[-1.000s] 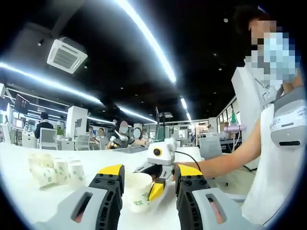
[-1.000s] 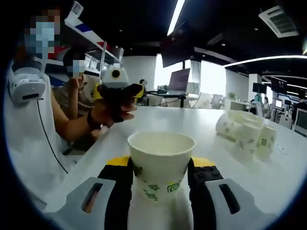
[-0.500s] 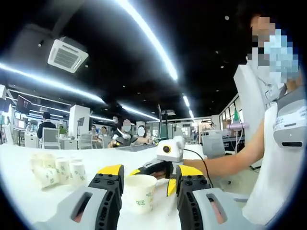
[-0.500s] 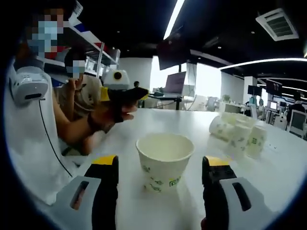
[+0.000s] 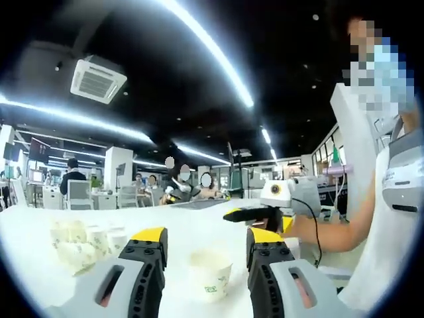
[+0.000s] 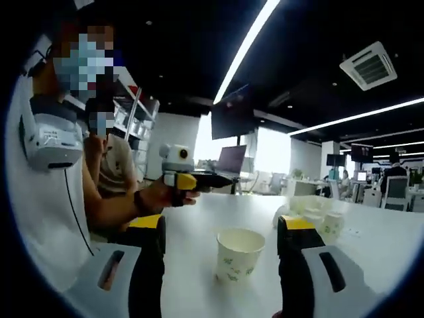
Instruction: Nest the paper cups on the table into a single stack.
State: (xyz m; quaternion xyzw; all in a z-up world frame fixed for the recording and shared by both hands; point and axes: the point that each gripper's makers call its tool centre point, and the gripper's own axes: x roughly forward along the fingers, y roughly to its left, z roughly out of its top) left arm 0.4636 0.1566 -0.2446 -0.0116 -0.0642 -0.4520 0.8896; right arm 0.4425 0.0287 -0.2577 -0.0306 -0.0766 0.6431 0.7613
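A single paper cup (image 6: 240, 254) is seen standing upright and mouth-up on the white table (image 6: 371, 255), ahead of the right gripper (image 6: 222, 228) and well clear of its jaws, which are spread wide with nothing between them. In the left gripper view the same cup (image 5: 210, 274) stands at about 6 o'clock, ahead of the left gripper (image 5: 205, 238), whose jaws are likewise parted and empty. The right gripper (image 5: 265, 213) is seen there at 3 o'clock, lifted off the table. In the right gripper view the left gripper (image 6: 192, 180) is held in a hand (image 6: 165, 197) at 9 o'clock.

The remaining cups (image 5: 83, 243) are gathered in a loose cluster at 8 o'clock in the left gripper view, some upright and some seemingly tipped; their exact number cannot be told. The same cluster (image 6: 311, 217) is seen at 3 o'clock in the right gripper view, well apart from the lone cup.

The step in hand is judged to be the setting out of a base cup, which stands free and ungripped. Next, a cup is to be fetched from the cluster, gripped by its wall without crushing, carried over the base cup, aligned mouth-up with its rim and lowered in.
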